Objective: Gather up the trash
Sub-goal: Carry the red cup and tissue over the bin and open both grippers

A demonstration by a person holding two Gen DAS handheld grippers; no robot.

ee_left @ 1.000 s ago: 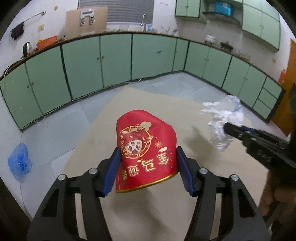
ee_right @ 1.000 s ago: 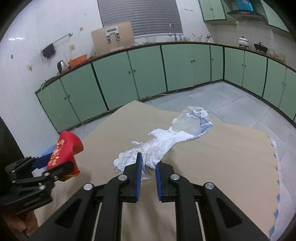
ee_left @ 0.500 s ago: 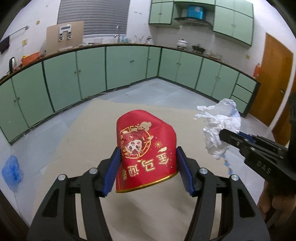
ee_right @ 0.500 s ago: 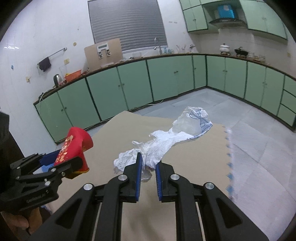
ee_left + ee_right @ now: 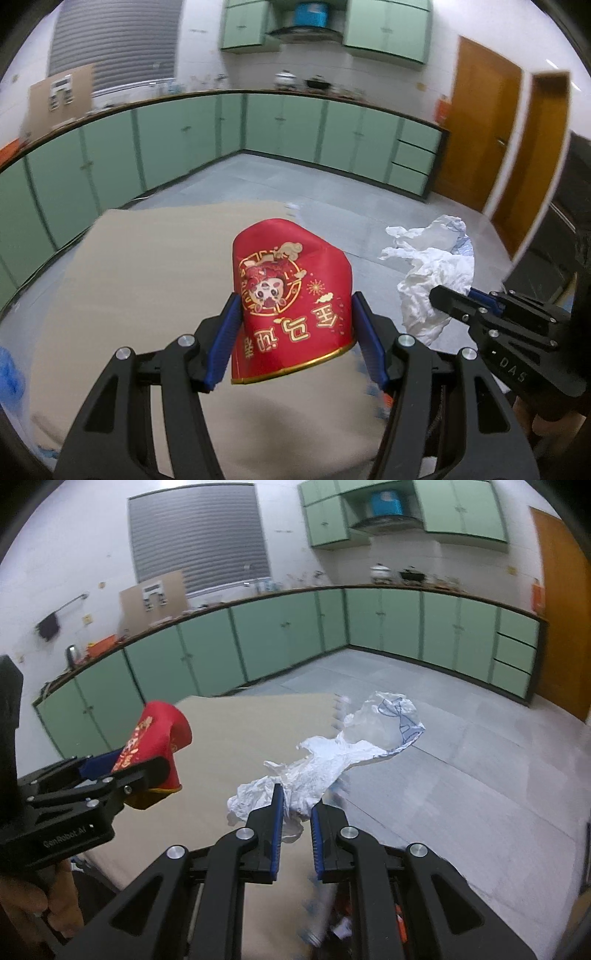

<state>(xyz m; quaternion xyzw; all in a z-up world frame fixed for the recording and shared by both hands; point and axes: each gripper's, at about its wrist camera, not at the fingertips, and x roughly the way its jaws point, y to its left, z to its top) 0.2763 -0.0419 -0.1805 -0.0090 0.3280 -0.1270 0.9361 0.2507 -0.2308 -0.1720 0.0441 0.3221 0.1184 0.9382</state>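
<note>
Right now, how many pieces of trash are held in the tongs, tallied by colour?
Red: 1, the red paper cup in the left tongs.
White: 1, the crumpled white plastic bag in the right tongs.
Total: 2.

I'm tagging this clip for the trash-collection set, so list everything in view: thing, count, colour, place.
red paper cup: one, red with gold print, clamped in the left gripper
crumpled plastic bag: one, white with blue marks, pinched in the right gripper
mat: one, beige, on the grey floor beneath both grippers
cabinets: many, green, lining the walls
doors: two, brown, right of the cabinets
blue bag: one, floor at far left
left gripper: one, black with blue pads
right gripper: one, black with blue pads
</note>
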